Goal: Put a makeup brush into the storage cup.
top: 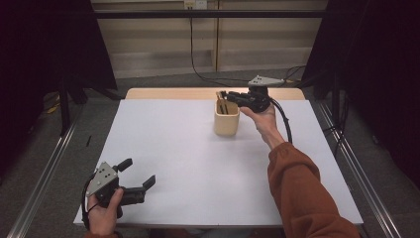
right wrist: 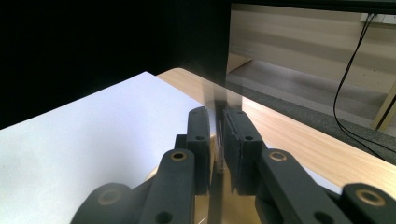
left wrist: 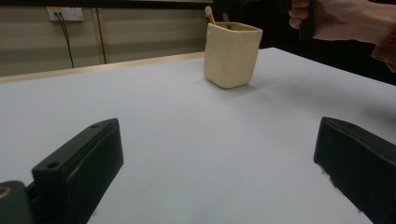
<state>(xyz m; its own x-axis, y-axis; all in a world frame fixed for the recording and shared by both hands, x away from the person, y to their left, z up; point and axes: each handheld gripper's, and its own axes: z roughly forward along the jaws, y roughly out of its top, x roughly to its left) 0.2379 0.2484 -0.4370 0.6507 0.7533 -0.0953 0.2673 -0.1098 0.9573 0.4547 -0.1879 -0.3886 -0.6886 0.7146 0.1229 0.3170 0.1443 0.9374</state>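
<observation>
Dark curtains flank a pale back wall with a cable hanging down it, and below that sits my bench (top: 173,163), white on top with a wooden strip along its far edge. On the far half, right of centre, stands a cream cup (top: 227,119), square-sided and upright, with a wooden stick (left wrist: 209,14) poking out of its top. My right gripper (top: 229,97) hangs just over the cup's mouth, held by the right hand (top: 263,119) from the right side, a rust sleeve (top: 307,193) trailing back to the near edge. In the right gripper view the jaws stand almost together with a thin, flat upright strip (right wrist: 215,100) running up between them; it is blurred and I cannot tell whether the pads are pressing it or what exactly it is. At the near left corner my left gripper (top: 137,174) rests low over the bench in the left hand (top: 104,213), pointing right, well apart from the cup. Its jaws are spread wide and hold nothing; in the left gripper view I see bare white bench between them, with the cup far beyond and the right hand at the top right.
</observation>
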